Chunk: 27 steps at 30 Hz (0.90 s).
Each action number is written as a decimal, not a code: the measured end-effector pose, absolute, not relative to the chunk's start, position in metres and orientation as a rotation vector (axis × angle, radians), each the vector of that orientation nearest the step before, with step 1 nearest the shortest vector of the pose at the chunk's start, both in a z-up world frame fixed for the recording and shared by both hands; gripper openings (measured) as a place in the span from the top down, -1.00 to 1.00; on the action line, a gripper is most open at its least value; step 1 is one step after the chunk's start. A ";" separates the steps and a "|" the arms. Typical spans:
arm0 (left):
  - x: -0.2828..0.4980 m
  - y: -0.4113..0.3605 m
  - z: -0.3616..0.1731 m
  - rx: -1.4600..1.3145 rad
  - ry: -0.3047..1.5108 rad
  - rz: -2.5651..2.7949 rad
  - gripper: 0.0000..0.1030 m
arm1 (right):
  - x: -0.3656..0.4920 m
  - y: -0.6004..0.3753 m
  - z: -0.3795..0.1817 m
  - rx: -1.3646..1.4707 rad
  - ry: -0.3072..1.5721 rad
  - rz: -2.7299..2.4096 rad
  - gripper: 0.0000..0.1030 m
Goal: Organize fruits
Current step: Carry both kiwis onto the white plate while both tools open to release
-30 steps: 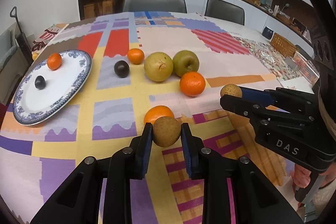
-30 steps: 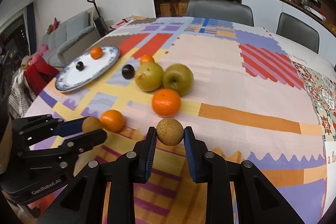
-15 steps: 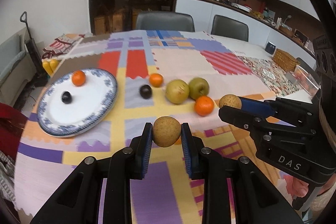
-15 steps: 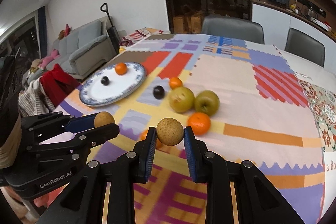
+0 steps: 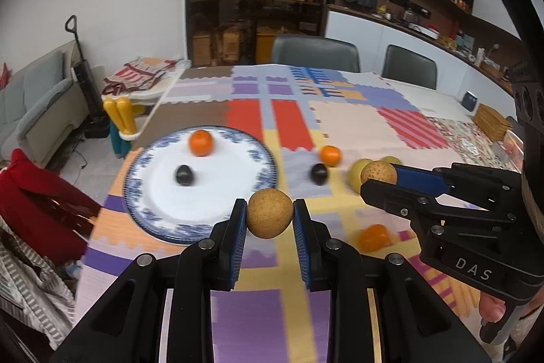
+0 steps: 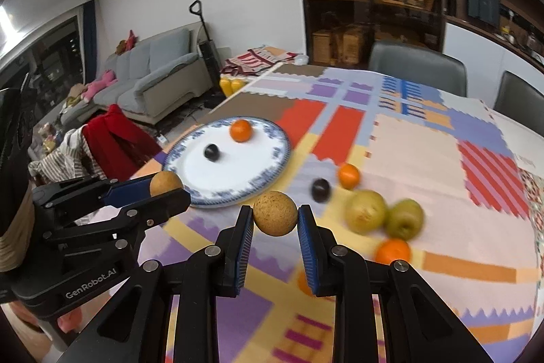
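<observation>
left wrist view: we had the left gripper [image 5: 270, 218] clamped on a small brown fruit [image 5: 269, 217], held up above the near rim of the plate [image 5: 163, 216]. the right gripper [image 6: 275, 219] pinched a second brown fruit [image 6: 274, 218], right of the plate. both were round and gripped only at the sides; we judged either could slip out, roll off the plate, or knock the orange [image 5: 201, 142] and dark plum [image 5: 184, 175] on it.

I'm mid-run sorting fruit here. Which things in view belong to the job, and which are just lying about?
Job:
- brown fruit in the left gripper
- brown fruit in the right gripper
- plate, holding one orange and one dark plum
- loose fruit on the tablecloth: oranges, plum, pear, apple

Lying about:
- chairs
- sofa
- red cloth
</observation>
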<state>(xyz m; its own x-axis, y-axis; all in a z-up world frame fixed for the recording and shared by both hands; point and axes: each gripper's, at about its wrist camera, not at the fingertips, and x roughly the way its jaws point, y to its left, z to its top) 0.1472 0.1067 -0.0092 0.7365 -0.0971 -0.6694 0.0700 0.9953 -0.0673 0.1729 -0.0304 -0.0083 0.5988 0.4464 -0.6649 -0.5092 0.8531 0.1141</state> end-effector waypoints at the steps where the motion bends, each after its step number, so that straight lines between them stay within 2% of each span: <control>1: 0.149 0.113 -0.009 -0.037 0.741 -0.083 0.48 | 0.176 -0.025 -0.009 -0.093 0.747 0.562 0.46; 14: 0.194 0.178 -0.034 -0.036 0.827 -0.033 0.48 | 0.233 0.054 -0.023 -0.172 0.817 0.627 0.46; 27: 0.238 0.201 -0.075 -0.037 0.919 -0.040 0.48 | 0.282 0.092 -0.069 -0.215 0.957 0.622 0.46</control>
